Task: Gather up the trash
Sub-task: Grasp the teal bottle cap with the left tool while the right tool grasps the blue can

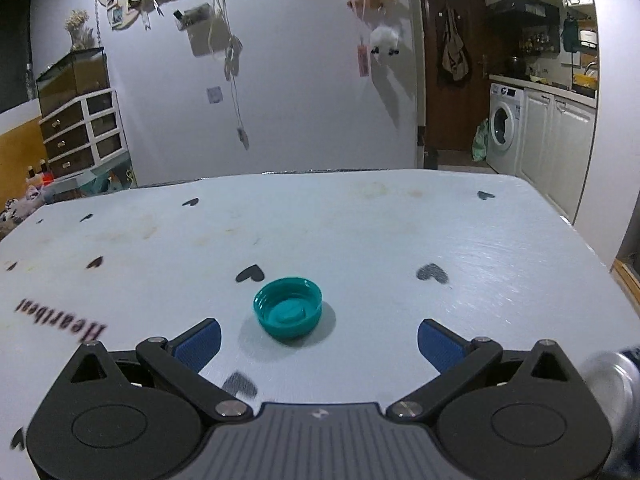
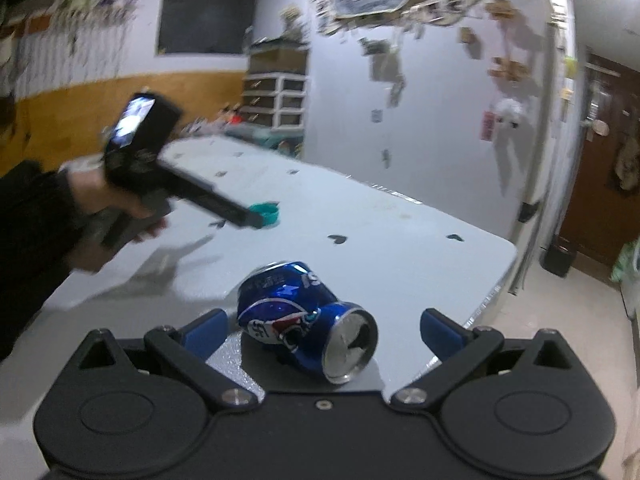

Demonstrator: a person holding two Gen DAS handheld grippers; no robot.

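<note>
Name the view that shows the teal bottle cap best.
Left wrist view: the teal bottle cap lies open side up, sharp, ahead of the open fingers. The right wrist view shows it small, far off and partly hidden behind the left gripper.

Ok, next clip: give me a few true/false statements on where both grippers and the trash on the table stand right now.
1. The left gripper is open, with the teal bottle cap lying just ahead between its fingers. True.
2. The bottle cap lies with its open side facing down. False: the open side faces up and the inside shows.
3. The right gripper is shut on the crushed blue can. False: it is open and the can lies on the table between its fingers.
4. The can is dented and lies on its side. True.
5. The can stands inside a bin. False: it lies on the table.
</note>
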